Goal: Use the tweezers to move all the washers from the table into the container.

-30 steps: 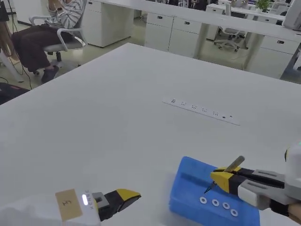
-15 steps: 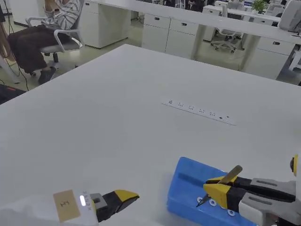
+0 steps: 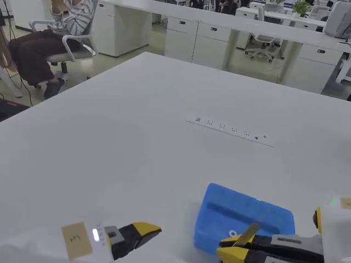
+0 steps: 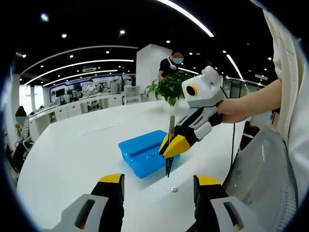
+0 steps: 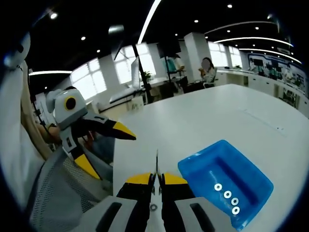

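The blue container (image 3: pixel 244 211) sits near the table's front edge, and several washers (image 5: pixel 227 194) lie in a row on its floor. One loose washer (image 4: pixel 174 189) lies on the white table in front of the container, and it is seen again between my right jaws as washer (image 5: pixel 153 207). My right gripper (image 3: pixel 227 253) is shut on the tweezers (image 4: pixel 169 155), whose tips hang just above that washer. The left gripper (image 4: pixel 159 183) stands open and empty to the left, apart from the container.
A flat power strip (image 3: pixel 229 130) is set into the table's middle. A person sits on an office chair (image 3: pixel 71 46) beyond the far left corner. White cabinets (image 3: pixel 208 44) and desks line the back of the room.
My right gripper has drawn the tweezers back out of the container, toward the near edge, over the loose washer. The left gripper has stayed put.
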### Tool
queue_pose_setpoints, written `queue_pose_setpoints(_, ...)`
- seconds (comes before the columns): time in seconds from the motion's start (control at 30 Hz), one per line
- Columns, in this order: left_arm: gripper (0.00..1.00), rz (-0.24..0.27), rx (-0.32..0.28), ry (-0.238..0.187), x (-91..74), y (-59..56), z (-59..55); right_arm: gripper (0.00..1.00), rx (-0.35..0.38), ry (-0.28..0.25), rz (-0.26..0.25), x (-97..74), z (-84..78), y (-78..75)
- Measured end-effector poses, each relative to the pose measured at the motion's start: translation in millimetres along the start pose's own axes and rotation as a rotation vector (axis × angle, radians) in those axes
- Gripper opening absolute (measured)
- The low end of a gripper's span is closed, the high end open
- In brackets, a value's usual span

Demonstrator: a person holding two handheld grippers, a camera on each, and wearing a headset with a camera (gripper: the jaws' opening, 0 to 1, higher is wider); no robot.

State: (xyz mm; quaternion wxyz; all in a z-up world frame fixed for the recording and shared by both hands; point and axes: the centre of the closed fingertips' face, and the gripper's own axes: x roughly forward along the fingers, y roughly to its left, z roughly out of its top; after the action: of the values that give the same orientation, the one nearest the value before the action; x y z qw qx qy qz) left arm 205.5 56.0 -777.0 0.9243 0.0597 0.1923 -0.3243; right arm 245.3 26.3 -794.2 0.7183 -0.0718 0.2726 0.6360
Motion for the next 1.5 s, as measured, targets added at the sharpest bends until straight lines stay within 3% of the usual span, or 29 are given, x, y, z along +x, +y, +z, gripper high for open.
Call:
queue_pose_setpoints(0.43, 0.57, -0.009, 0.004, 0.007, 1.1, -1.3, -0.6, 0.04, 0.039, 0.062, 0.007, 11.0, -31.6, 3.9)
queue_pose_setpoints(0.9, 0.57, -0.008, 0.005, 0.009, 0.8, -1.3, -0.4, 0.04, 0.039, 0.078, 0.006, 12.3, -41.2, 11.0)
queue_pose_setpoints(1.27, 0.57, -0.003, 0.003, 0.007, 0.2, -0.3, -0.6, 0.05, -0.111, 0.089, 0.002, 17.2, -44.7, 29.3)
queue_pose_setpoints(1.5, 0.57, -0.006, 0.003, 0.008, 0.2, -0.6, -0.2, 0.03, -0.184, 0.099, -0.024, 17.3, -46.3, 26.4)
